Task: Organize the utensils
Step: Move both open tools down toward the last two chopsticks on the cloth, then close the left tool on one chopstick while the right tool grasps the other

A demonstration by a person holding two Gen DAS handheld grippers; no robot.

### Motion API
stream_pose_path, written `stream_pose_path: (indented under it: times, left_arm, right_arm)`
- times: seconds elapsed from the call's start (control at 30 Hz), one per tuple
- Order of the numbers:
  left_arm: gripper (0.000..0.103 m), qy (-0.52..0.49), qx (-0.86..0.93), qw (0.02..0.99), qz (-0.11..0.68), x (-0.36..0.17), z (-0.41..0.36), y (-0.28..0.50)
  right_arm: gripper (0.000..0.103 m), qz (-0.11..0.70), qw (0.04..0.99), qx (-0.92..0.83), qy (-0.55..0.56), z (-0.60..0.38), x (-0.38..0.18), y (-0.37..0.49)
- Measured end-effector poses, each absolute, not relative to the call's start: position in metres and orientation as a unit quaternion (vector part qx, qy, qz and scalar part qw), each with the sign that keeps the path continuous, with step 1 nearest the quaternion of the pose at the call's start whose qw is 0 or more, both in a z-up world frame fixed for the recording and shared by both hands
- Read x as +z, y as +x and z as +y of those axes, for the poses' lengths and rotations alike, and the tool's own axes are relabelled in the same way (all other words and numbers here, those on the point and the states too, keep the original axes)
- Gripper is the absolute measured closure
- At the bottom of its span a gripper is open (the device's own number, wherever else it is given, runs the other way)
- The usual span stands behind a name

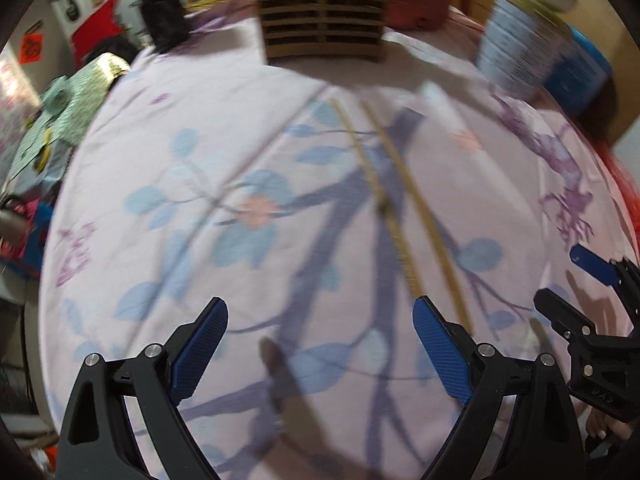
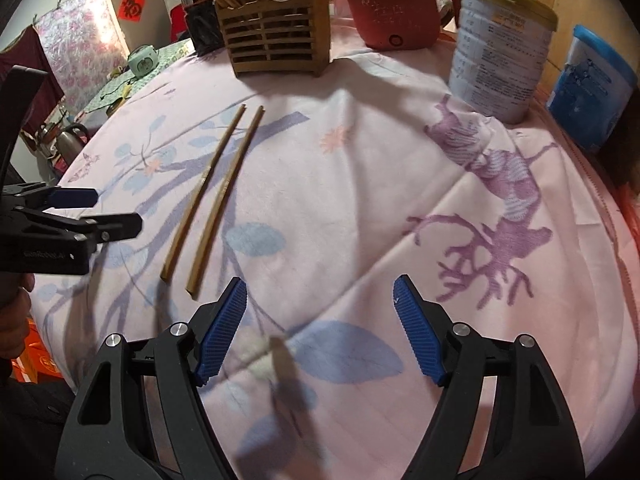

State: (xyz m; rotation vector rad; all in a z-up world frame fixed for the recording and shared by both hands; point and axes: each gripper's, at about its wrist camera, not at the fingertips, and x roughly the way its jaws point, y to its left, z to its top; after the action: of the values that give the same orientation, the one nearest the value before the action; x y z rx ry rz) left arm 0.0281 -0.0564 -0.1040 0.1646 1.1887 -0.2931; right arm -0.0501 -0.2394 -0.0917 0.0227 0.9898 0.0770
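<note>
Two wooden chopsticks point(image 2: 212, 196) lie side by side on the pink flowered tablecloth point(image 2: 360, 200); they also show in the left wrist view point(image 1: 400, 208). A slatted wooden utensil holder point(image 2: 276, 36) with several chopsticks in it stands at the far edge; it also shows in the left wrist view point(image 1: 324, 20). My left gripper point(image 1: 320, 316) is open and empty, hovering just short of the chopsticks' near ends. My right gripper point(image 2: 320, 300) is open and empty, to the right of the chopsticks. The left gripper also shows in the right wrist view point(image 2: 92, 212).
A red electric pot point(image 2: 392, 12) stands behind the holder. A tall white tin point(image 2: 500, 48) and a blue tub point(image 2: 592, 88) stand at the right. A black container point(image 2: 200, 28) is left of the holder. The right gripper shows at the left wrist view's right edge point(image 1: 580, 280).
</note>
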Motion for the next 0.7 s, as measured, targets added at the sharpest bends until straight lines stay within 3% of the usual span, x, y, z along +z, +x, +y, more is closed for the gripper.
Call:
stream_pose_path:
  times: [0.33,0.7]
  left_arm:
    - [0.009,0.107,-0.137,0.797,0.578,-0.129,-0.073,0.041]
    - [0.013,0.060,-0.059,0.812,0.578,-0.127,0.008,0.043]
  right_arm:
    - [0.029,0.465,0.884,0.034,0.020,-0.244,-0.087,-0.051]
    - [0.030,0.461,0.877,0.134,-0.005,-0.180,-0.095,-0.042]
